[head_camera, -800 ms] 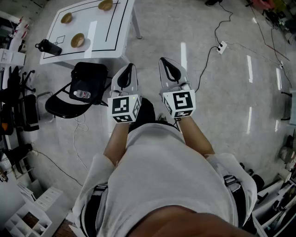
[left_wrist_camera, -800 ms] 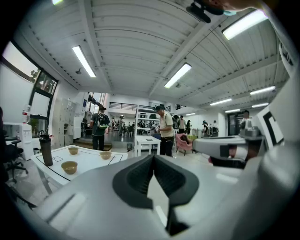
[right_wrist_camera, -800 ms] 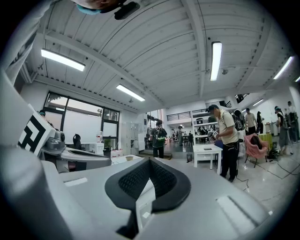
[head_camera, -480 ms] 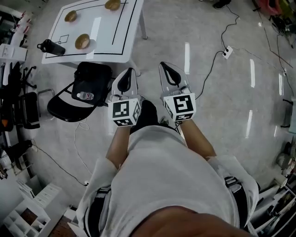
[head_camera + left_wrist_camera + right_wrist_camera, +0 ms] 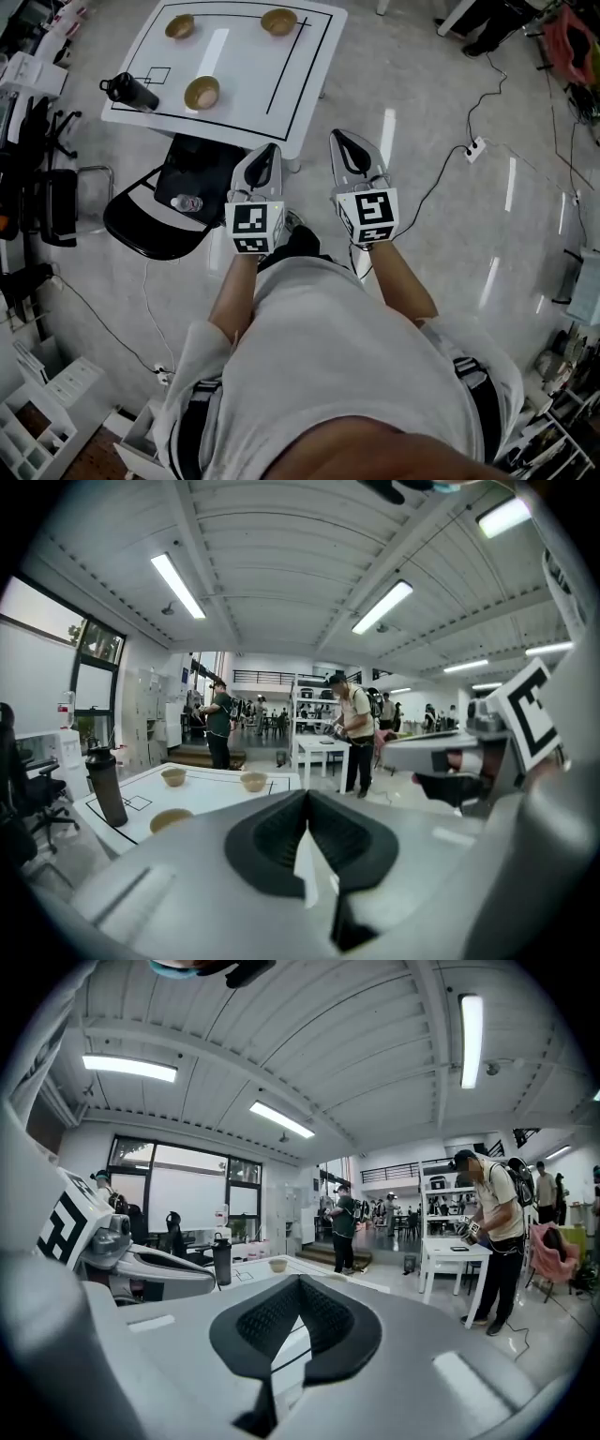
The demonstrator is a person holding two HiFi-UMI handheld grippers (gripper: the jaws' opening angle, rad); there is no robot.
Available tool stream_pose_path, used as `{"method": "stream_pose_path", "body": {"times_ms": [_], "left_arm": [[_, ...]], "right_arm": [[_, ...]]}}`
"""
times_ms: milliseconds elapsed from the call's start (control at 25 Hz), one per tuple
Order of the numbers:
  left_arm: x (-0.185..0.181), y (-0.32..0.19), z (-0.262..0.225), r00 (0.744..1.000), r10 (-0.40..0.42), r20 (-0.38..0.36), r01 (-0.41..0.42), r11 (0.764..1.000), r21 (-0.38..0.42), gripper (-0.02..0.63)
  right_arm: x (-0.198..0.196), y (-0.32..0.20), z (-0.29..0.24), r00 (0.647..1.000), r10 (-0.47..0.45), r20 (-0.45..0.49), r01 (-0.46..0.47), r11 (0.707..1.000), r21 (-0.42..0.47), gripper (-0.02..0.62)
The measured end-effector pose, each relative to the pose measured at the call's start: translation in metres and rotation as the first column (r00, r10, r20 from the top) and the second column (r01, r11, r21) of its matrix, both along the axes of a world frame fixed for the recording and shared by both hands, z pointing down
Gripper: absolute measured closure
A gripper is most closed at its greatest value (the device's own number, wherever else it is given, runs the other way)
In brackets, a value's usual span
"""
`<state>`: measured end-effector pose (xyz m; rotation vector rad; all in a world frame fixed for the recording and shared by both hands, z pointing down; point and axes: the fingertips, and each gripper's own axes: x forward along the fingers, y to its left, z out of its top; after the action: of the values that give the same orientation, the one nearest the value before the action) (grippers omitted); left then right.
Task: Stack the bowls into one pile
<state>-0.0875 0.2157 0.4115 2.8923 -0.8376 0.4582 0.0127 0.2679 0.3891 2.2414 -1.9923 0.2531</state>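
Bowls lie unstacked well beyond the left hand-held gripper and right hand-held gripper, both closed.

Table largely behind the right gripper; shelf cut off at lower-left edge

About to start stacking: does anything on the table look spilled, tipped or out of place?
Nothing stands out. The three bowls sit upright and apart on the white table; the dark bottle stands upright near its left edge. The left tongs and right tongs are shut and empty.
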Motion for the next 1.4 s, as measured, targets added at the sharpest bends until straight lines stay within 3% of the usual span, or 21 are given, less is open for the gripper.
{"method": "stream_pose_path", "body": {"times_ms": [360,840,1120,1400], "left_arm": [[0.007,-0.077,0.008,0.999,-0.003,-0.046,0.000,0.997,-0.082,0.603],[0.005,-0.121,0.040,0.999,-0.031,0.015,0.033,0.988,-0.152,0.603],[0.010,-0.180,0.043,0.991,-0.121,0.049,0.126,0.984,-0.126,0.603],[0.018,-0.239,0.055,0.963,-0.256,0.083,0.266,0.949,-0.168,0.603]], "right_arm": [[-0.007,-0.081,0.011,0.994,-0.084,-0.065,0.075,0.988,-0.134,0.595],[-0.004,-0.139,0.030,0.975,-0.179,-0.129,0.153,0.970,-0.190,0.596],[0.010,-0.212,0.039,0.933,-0.326,-0.151,0.289,0.931,-0.221,0.596],[0.039,-0.283,0.049,0.872,-0.468,-0.142,0.415,0.861,-0.293,0.595]]}}
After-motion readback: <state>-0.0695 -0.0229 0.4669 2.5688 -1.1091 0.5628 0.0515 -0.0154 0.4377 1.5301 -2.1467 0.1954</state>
